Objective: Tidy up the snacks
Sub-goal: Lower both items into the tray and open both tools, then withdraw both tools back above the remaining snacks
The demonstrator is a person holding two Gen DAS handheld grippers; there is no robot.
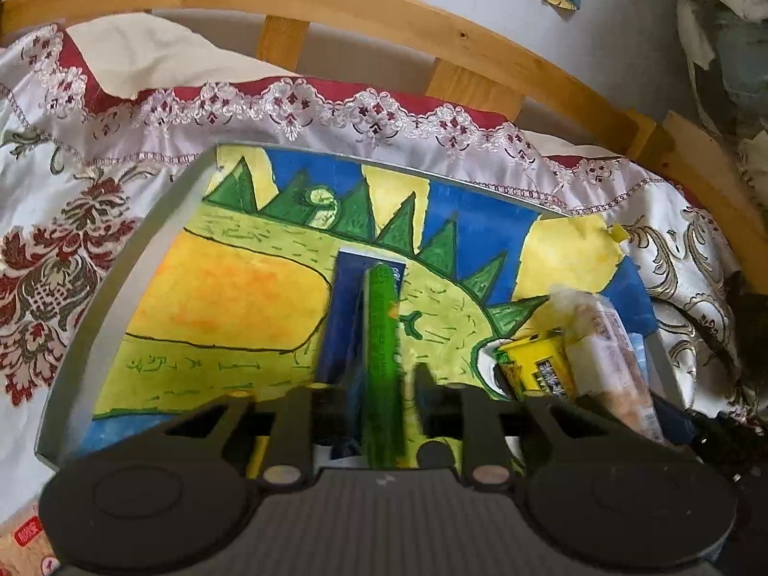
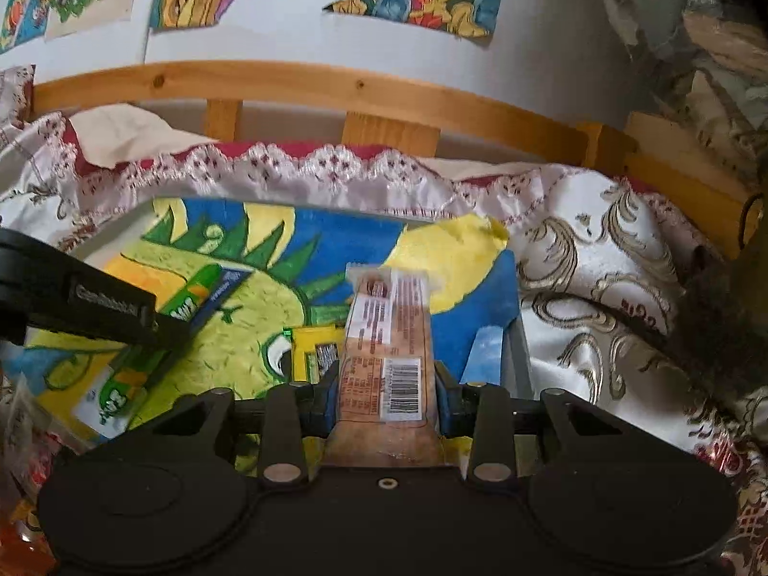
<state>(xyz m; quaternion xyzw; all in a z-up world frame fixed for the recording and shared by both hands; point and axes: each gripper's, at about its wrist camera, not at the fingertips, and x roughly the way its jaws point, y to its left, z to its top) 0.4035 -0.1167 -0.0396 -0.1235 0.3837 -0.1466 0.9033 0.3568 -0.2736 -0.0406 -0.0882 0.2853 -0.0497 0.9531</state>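
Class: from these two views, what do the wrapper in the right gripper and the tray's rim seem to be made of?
Wrapper: thin clear plastic film, probably; glossy, crinkled at its sealed end, printed labels and a barcode stuck on.
Tray rim: smooth matt grey, likely plastic or painted metal; the views leave it open.

The left half of the tray (image 1: 158,259) lay open in the left wrist view. At lower right, the yellow packet (image 1: 537,365) and wrapped snack (image 1: 609,336) crowded it, perhaps touching.
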